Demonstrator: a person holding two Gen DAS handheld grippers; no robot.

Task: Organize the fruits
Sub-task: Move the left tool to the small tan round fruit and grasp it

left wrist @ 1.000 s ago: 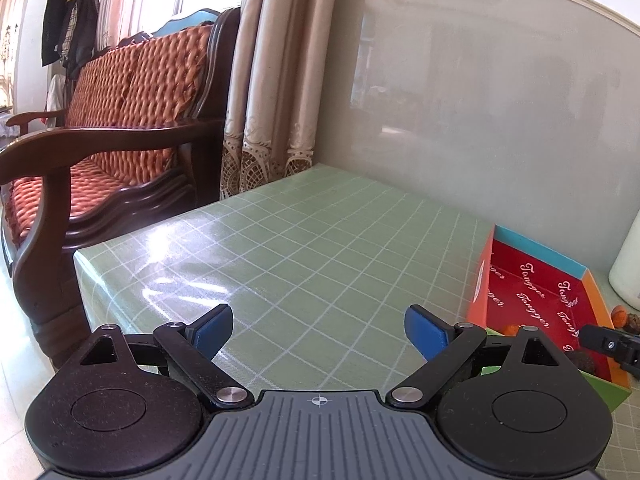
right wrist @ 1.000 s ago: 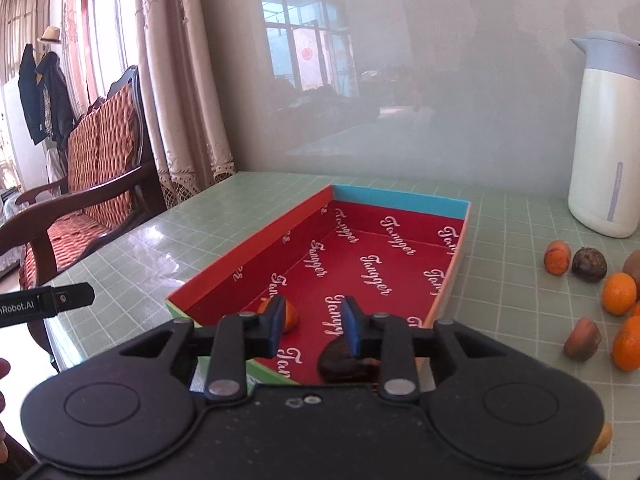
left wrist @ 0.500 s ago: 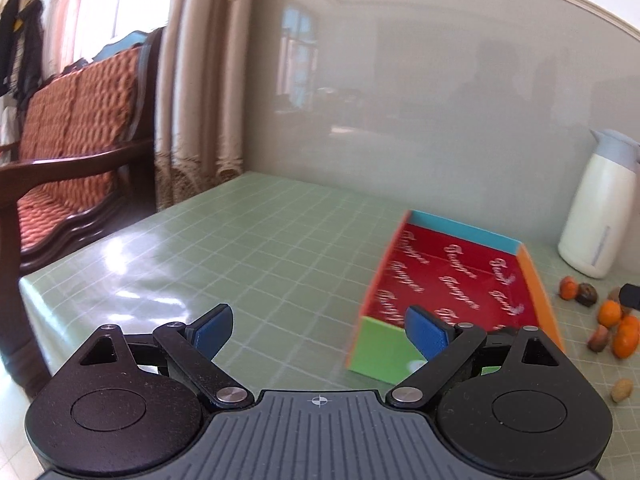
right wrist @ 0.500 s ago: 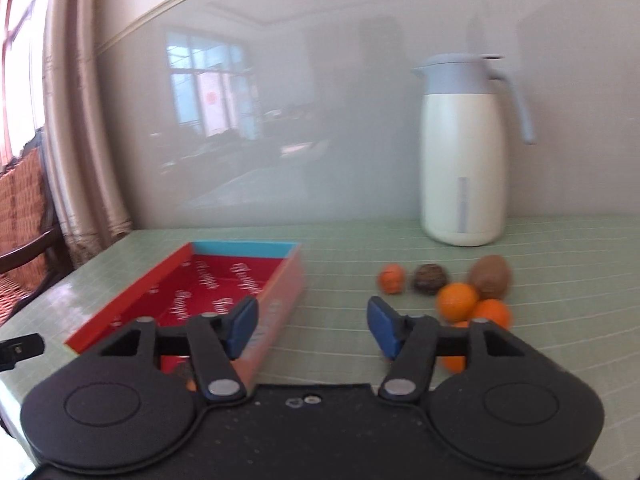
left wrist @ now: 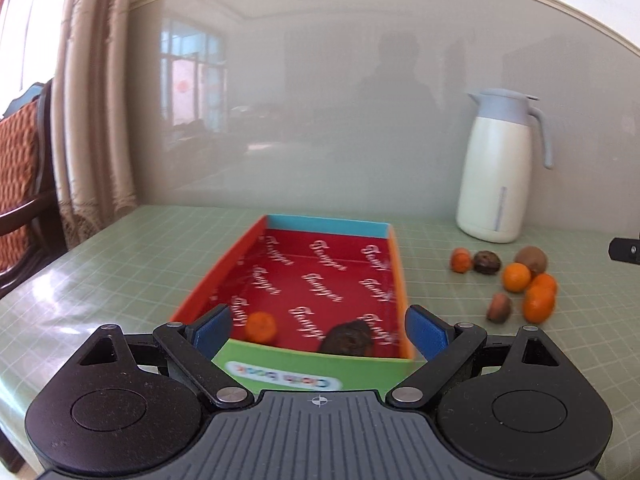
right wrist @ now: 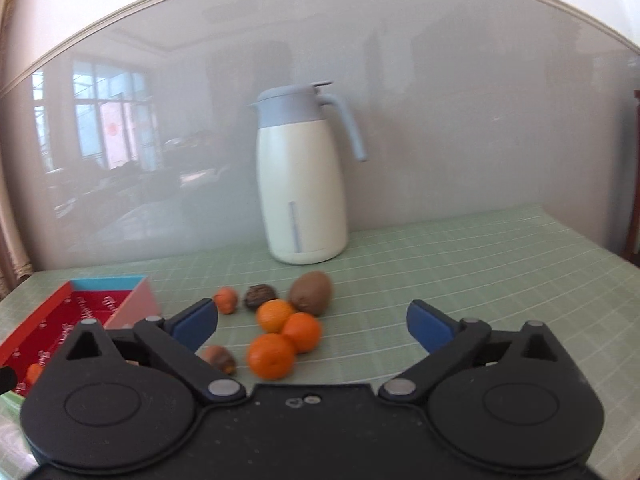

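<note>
My right tongs (right wrist: 312, 326), just sprung wide and empty, faced the tangerines (right wrist: 271, 355) dead ahead; my left tongs (left wrist: 320, 330) gaped empty over the box (left wrist: 394, 276).

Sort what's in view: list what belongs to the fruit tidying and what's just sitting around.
Belongs to the job:
red box
orange in the box
dark fruit in the box
loose oranges
kiwi
small brown fruits

Just lying about:
white jug
wooden chair
curtain
</note>
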